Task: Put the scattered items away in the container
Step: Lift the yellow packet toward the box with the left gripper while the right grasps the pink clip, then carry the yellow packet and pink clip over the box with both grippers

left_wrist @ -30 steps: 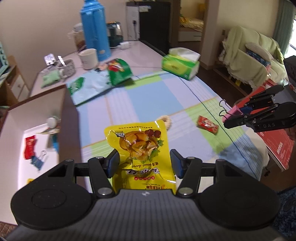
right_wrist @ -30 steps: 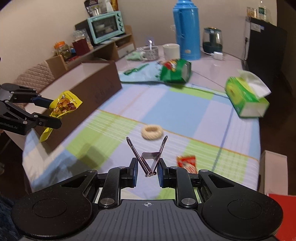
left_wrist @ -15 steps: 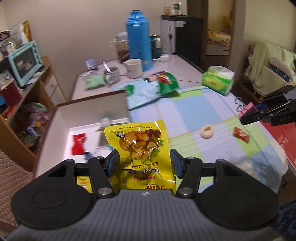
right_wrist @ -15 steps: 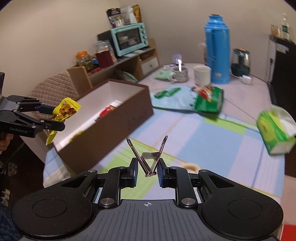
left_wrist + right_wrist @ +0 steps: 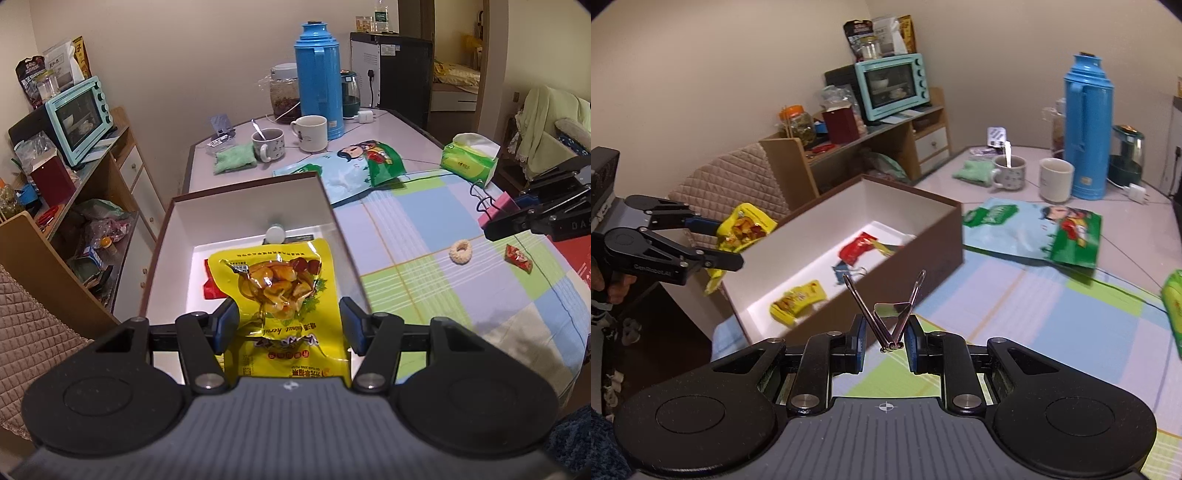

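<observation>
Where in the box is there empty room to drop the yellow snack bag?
The box floor is bare between the yellow packet and the red packet, along the left wall. Its far end is crowded: red packet, blue clip.

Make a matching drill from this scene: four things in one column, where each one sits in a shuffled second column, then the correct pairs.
Things:
1. yellow snack pouch
2. pink binder clip
3. red packet
4. ring-shaped snack

Places:
A. lying on the checked cloth
B. held in the right gripper
C. inside the brown box
D. held in the left gripper

Pairs: 1-D, 2-B, 3-C, 4-A
</observation>
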